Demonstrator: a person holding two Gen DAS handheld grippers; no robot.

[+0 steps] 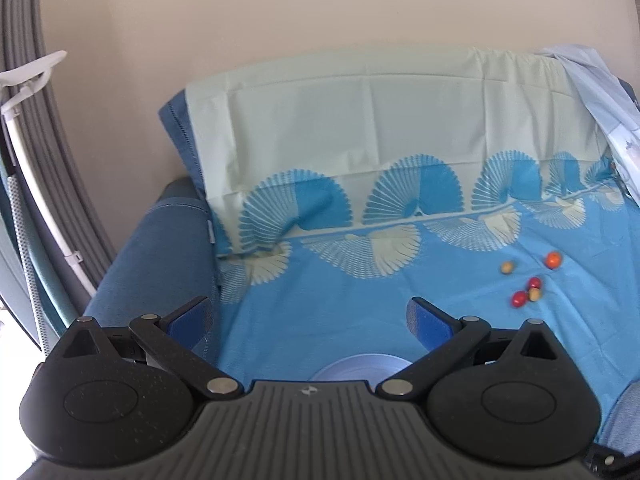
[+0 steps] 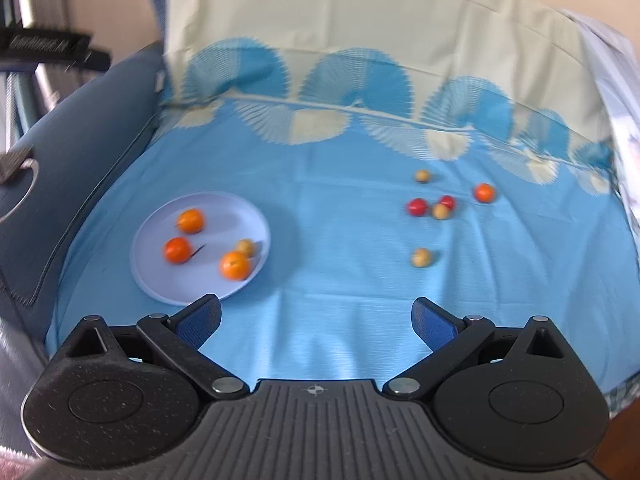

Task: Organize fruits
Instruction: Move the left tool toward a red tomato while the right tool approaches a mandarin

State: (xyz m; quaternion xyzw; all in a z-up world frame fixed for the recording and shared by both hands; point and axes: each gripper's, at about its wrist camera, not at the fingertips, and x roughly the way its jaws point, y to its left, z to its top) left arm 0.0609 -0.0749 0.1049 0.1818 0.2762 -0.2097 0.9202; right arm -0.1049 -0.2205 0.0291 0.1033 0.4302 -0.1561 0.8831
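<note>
Right tool (image 2: 316,320) hung above the blue sheet (image 2: 340,280), jaws spread wide, nothing between the blue pads (image 2: 200,320). Left tool (image 1: 310,320) likewise released and empty, held over the same sheet near the sofa arm (image 1: 160,264).

Just beyond the right tool's left pad sat the lilac plate (image 2: 160,280), flat on the sheet. On it: three orange fruits (image 2: 235,265) (image 2: 177,250) (image 2: 191,220) and one small yellow-tan fruit (image 2: 245,247), the last touching or just beside the nearest orange one. In the left wrist view only the plate's far rim (image 1: 360,364) showed, directly ahead of the tool body.

To the right, well apart from the plate, loose fruit lay on the sheet. Nearest: a single yellow-tan fruit (image 2: 421,257). Farther: a cluster of two red fruits (image 2: 417,207) (image 2: 447,201) with a yellow-tan one (image 2: 439,211) between and touching them. An orange fruit (image 2: 484,192) lay near the cluster's right side; another yellow-tan fruit (image 2: 422,176) behind it.

At the back, the sheet's fan-pattern band (image 2: 352,80) ran up the sofa backrest. Right view slightly blurred.
</note>
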